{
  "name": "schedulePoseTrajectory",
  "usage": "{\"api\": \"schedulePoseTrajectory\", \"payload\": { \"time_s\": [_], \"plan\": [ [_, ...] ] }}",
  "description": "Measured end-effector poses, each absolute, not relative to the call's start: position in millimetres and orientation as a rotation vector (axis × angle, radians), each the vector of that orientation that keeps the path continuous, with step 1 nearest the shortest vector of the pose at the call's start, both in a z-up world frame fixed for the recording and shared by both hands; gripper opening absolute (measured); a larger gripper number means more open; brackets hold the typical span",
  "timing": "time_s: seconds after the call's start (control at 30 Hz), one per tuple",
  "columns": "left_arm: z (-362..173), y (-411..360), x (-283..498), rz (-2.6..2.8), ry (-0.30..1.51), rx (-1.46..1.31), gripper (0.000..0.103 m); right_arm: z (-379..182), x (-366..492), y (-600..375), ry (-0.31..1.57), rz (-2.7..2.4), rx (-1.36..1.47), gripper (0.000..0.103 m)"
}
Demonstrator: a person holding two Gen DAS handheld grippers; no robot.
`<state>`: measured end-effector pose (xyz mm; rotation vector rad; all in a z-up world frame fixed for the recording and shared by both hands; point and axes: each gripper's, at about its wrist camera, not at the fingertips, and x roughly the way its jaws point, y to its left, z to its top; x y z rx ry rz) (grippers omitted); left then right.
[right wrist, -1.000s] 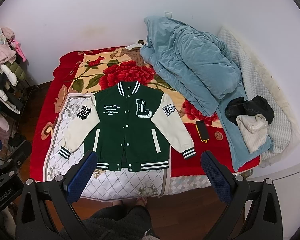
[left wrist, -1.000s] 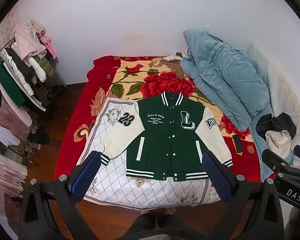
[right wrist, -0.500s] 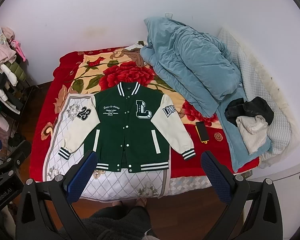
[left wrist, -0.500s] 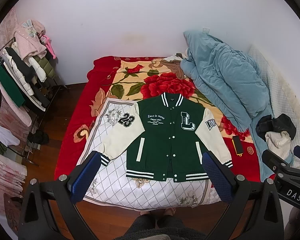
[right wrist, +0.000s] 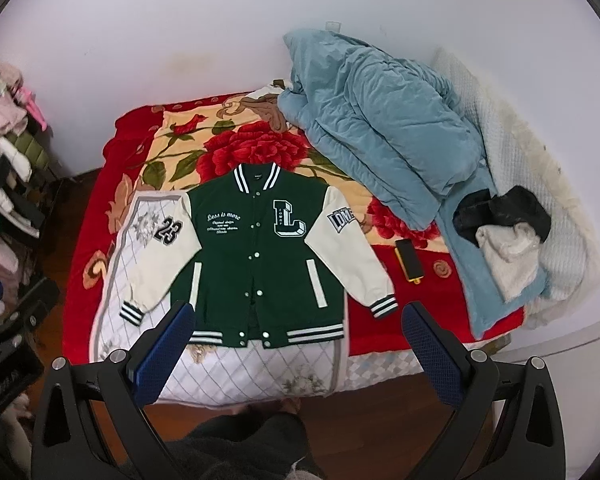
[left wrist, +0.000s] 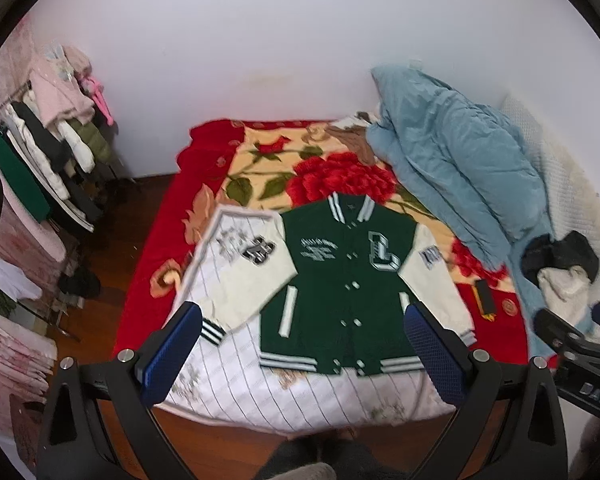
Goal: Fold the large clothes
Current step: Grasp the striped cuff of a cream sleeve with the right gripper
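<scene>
A green varsity jacket (left wrist: 340,280) (right wrist: 260,256) with cream sleeves lies flat and face up on the bed, collar toward the wall, sleeves spread down and outward. Its chest carries a large white "L" and its left-hand sleeve a "23". My left gripper (left wrist: 300,320) hangs open above the bed's near edge, with nothing between its blue pads. My right gripper (right wrist: 296,316) is open too, high over the jacket's hem and apart from it. The other gripper's body shows at each view's edge.
A white quilted sheet (right wrist: 236,372) lies under the jacket on a red floral blanket (right wrist: 260,148). A blue duvet (right wrist: 380,128) is heaped at the right, with black and white clothes (right wrist: 504,232) and a phone (right wrist: 409,260). A loaded clothes rack (left wrist: 40,160) stands at the left.
Both grippers have tipped or dropped slightly, so the bed sits a little lower in the views; the left view is blurred by motion. The jacket has not moved.
</scene>
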<state>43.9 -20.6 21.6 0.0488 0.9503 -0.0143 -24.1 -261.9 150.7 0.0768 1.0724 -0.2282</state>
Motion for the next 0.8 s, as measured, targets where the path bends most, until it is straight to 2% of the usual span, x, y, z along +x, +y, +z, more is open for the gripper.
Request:
{"api": "schedulePoseTrajectory", "payload": {
  "time_s": [0.1,0.23,0.3,0.37,0.43,0.63,0.8],
  "plan": [
    [3,-24,72,0.032,0.916,0.078,0.103,119,-8,-270,1.058,-0.259,0.127,0.103],
    [-50,-16,108,0.064,0.922,0.108,0.103,52,19,-313,1.09,-0.352,0.248,0.103],
    [-76,-27,128,0.091,0.941,0.134,0.103,18,29,-342,1.11,-0.418,0.297,0.087],
    [-104,-43,149,0.101,0.968,0.143,0.103,-21,41,-377,1.145,-0.471,0.359,0.083],
    [-135,-46,161,0.118,0.992,0.147,0.103,-66,50,-416,1.179,-0.519,0.432,0.083],
    [-242,-82,212,0.226,1.117,0.206,0.103,-238,60,-536,1.293,-0.605,0.772,0.083],
    [-346,-102,240,0.31,1.257,0.239,0.103,-397,54,-581,1.39,-0.617,1.083,0.083]
  ]
}}
